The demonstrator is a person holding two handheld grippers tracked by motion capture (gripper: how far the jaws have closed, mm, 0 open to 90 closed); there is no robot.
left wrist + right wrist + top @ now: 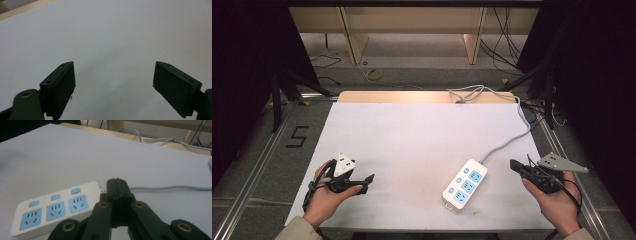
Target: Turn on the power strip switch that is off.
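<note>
Left tongs (pixel 113 82) spread wide over bare white surface (pixel 412 135), grasping nothing. Right tongs (pixel 117 187) clenched flat together, empty, just beside the white power strip (pixel 465 184) with blue sockets, lying flat near the front right of the surface. Grey cord (pixel 507 142) trailing off the far edge, its plug end out of sight. Strip's near end cut off behind the linkage in the right gripper view.

A: What's the setup sitting on?
B: A table (pixel 422 135) covered in white, wood edge showing at the far side.
A: Anything laid on it?
B: A white power strip (pixel 465 184) with blue sockets, its grey cord (pixel 507 142) trailed toward the far edge.
</note>
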